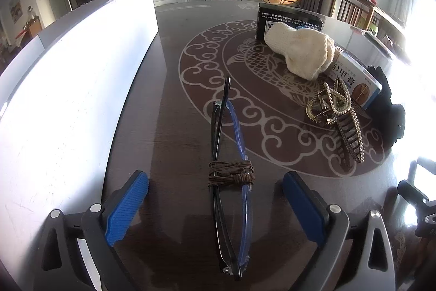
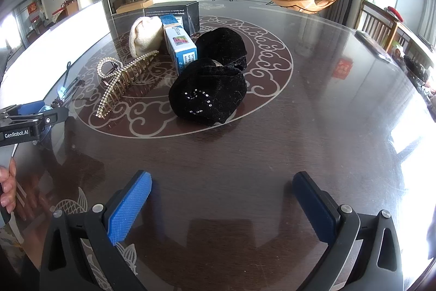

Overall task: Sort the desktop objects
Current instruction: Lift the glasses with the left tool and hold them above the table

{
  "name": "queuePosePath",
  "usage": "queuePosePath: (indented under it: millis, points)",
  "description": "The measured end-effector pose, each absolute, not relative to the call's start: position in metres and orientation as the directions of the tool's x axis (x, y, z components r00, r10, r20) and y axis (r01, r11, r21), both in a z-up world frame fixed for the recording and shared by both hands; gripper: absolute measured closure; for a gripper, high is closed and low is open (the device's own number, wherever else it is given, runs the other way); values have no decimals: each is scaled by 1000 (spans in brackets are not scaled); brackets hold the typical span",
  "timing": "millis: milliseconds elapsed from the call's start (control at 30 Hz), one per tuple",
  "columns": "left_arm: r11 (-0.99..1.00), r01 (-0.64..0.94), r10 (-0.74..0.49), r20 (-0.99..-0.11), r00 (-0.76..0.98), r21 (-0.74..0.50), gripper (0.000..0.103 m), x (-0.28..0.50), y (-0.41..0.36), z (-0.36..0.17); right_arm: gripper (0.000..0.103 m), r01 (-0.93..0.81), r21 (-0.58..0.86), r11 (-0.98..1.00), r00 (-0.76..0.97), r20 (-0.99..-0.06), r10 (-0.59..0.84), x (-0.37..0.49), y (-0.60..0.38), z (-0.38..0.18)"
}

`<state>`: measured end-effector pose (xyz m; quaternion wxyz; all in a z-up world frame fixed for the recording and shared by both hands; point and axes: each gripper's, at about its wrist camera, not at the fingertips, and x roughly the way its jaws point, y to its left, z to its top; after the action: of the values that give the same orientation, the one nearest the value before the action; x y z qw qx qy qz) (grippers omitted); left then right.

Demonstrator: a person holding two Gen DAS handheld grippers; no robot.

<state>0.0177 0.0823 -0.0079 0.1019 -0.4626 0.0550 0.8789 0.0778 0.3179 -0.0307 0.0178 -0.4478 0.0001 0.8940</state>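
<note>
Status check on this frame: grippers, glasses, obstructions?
Left gripper open, folded glasses lying between pads, untouched. Right gripper open, empty. Hair claw nearby, clear.

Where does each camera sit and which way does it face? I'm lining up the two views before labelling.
Left wrist: on the left gripper, angled down at the folded glasses between its open blue pads; own fingers show.
Right wrist: on the right gripper, open, angled down at bare table before the black velvet hat; a hand shows at left.
Shared: pearl hair claw, cream knit hat, blue box.
</note>
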Motion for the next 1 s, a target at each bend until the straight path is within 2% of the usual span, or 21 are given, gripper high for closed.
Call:
queuePosePath:
  millis: [67,1000]
  points:
    - [-972,-235,132,-826,-548,0,0,17,83,-7,0,-32,-16,-999,-599,-800,32,78,318,-31]
    - [-969,-246,138,-828,-544,0,0,22,83,-11,0,-32,-16,-999,-599,-800,32,78,318,-31]
